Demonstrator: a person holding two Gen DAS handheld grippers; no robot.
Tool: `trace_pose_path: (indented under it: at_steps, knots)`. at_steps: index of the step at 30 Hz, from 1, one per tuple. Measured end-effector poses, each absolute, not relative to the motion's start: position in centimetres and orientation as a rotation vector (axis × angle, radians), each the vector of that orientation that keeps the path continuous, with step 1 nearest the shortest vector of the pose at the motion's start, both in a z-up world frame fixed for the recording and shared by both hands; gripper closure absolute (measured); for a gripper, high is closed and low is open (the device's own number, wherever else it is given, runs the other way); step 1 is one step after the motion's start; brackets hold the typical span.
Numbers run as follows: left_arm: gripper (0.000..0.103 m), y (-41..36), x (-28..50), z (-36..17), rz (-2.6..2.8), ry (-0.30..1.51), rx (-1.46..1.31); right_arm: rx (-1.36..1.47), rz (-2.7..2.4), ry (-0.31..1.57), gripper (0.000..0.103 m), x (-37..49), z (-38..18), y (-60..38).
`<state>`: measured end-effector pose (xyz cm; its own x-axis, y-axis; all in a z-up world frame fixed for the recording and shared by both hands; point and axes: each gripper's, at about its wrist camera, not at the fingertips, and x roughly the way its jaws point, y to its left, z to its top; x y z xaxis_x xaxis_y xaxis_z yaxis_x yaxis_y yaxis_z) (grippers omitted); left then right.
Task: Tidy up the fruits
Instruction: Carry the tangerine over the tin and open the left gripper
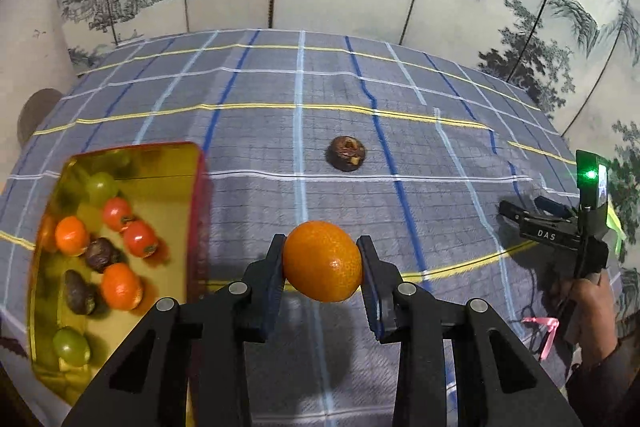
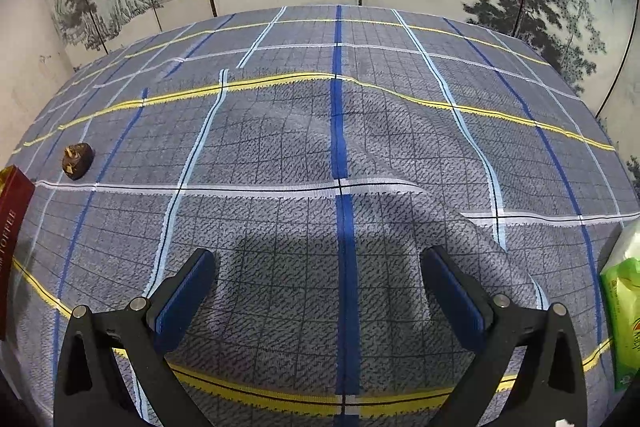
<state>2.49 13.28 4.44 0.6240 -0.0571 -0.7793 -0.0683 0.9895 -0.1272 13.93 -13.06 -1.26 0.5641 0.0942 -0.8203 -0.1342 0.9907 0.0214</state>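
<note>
My left gripper (image 1: 322, 261) clamps a glossy, dimpled orange (image 1: 323, 261) with a pale stem scar; my right gripper (image 2: 318, 287) gapes empty.

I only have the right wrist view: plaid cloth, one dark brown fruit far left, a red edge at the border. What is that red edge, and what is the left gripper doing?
Observer: The red edge is the rim of a gold tin that already holds fruit.
Operator: Which fruit is in it?
Observer: Small oranges, red tomatoes, green grapes and dark brown fruit, lying loose.
Operator: And the left gripper?
Observer: The left gripper has its jaws shut on an orange, beside the tin and nearer the camera than the dark brown fruit on the cloth.
Operator: Can you see my right gripper from there?
Observer: Yes, the right gripper sits at the left view's right edge, held in a hand.
</note>
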Motion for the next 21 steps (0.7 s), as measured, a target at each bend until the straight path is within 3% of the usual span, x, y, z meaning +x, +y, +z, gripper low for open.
trace_pose_path:
  at_steps: [21]
  knots:
    - [0.067, 21.7, -3.0, 4.0, 0.198, 0.858, -0.176, -0.069, 0.121, 0.968, 0.0, 14.0, -1.4, -12.9]
